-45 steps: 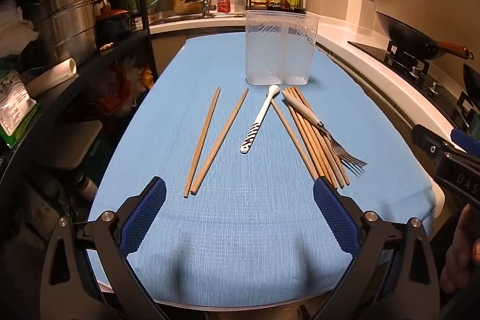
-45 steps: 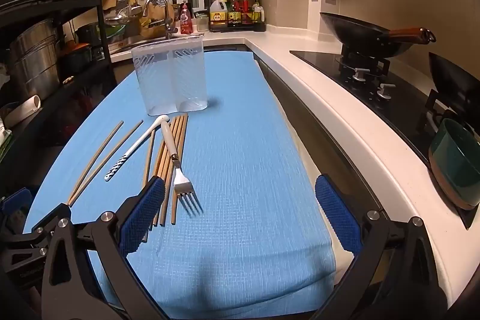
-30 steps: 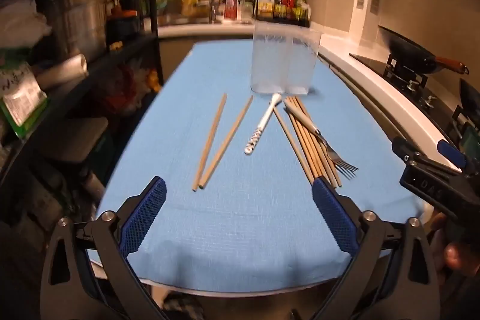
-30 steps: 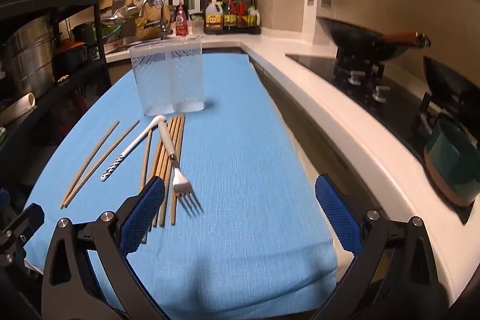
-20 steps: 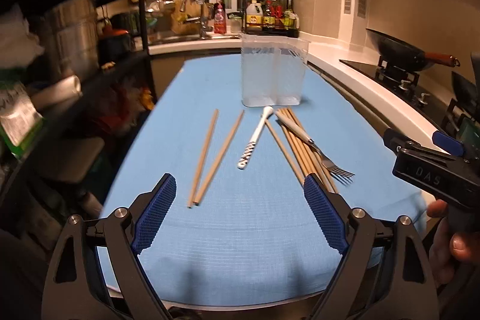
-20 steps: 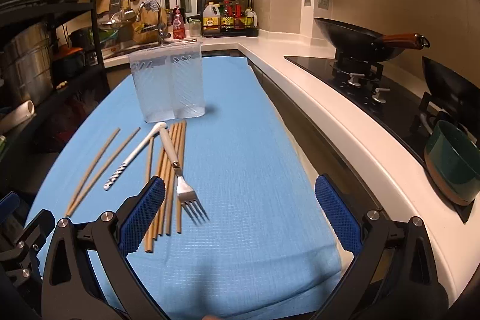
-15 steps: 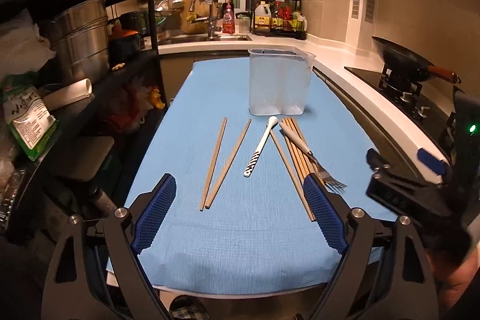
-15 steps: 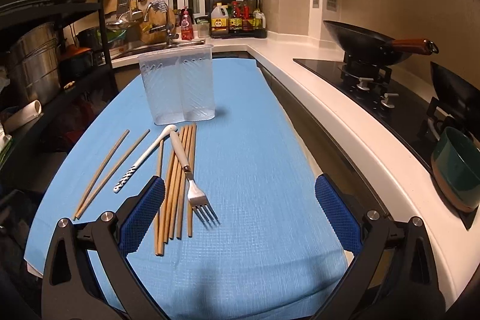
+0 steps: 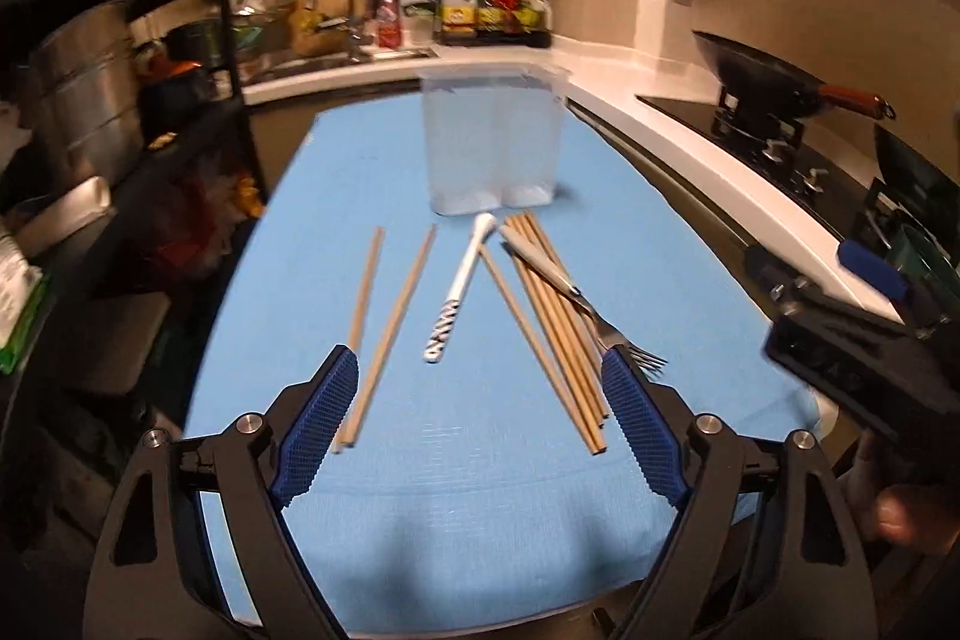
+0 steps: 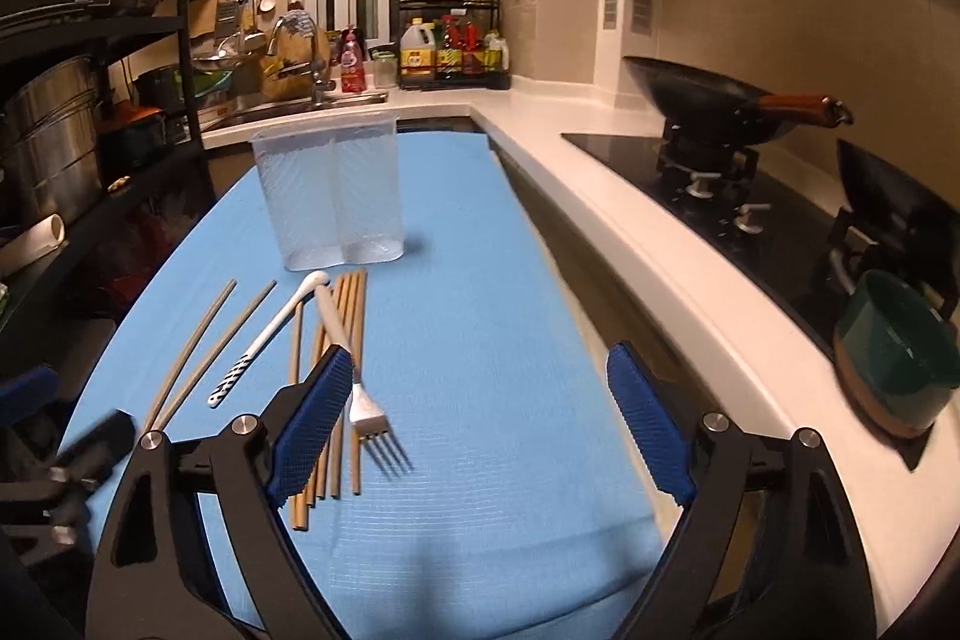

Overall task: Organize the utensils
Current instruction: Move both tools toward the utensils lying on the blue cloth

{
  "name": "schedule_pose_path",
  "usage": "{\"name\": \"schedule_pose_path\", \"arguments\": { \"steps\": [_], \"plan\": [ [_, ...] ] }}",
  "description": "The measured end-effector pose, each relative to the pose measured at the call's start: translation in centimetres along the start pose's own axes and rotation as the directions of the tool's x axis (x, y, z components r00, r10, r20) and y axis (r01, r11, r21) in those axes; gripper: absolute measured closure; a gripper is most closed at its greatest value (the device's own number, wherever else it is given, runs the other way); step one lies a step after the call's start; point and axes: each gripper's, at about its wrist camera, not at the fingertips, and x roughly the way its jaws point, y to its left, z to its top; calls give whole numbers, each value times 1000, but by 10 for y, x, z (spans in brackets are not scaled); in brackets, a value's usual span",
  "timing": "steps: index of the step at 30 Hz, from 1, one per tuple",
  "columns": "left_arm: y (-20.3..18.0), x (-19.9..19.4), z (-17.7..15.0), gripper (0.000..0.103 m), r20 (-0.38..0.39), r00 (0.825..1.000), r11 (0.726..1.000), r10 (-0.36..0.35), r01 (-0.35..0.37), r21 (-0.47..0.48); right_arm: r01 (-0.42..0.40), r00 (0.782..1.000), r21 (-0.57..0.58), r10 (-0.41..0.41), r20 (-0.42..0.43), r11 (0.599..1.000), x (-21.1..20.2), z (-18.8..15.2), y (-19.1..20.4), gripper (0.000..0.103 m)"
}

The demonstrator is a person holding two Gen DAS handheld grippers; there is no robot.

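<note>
Translucent plastic two-compartment holder (image 10: 333, 196) stands empty; wooden chopsticks (image 10: 336, 376), fork (image 10: 351, 370) and white spoon (image 10: 270, 340) all lie on the counter (image 10: 480, 340). Both tongs, left (image 9: 477, 430) and right (image 10: 474, 430), have just been narrowing, gaping with nothing between them.

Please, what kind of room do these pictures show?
Most likely a home kitchen: a black wok sits on a gas stove, a sink faucet stands by the window, and a rack of sauce bottles fills the corner.

Table under a light-blue woven cloth (image 10: 480, 340). On the cloth: clear two-compartment plastic holder (image 10: 333, 196), upright; two separate wooden chopsticks (image 9: 384, 316); white-handled striped utensil (image 9: 459, 289); bundle of wooden chopsticks (image 9: 558, 316); pale-handled metal fork (image 10: 348, 364) lying across the bundle.
</note>
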Motion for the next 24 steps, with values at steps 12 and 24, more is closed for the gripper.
{"name": "schedule_pose_path", "arguments": {
  "steps": [12,24],
  "plan": [
    [2,12,-15,26,150,988,999,41,-37,-24,-2,1000,-49,1,-20,999,7,8,7,17],
    [19,41,-29,37,3,999,998,32,-32,-52,-65,996,-65,61,-63,996,29,-14,21,18]
  ]
}}
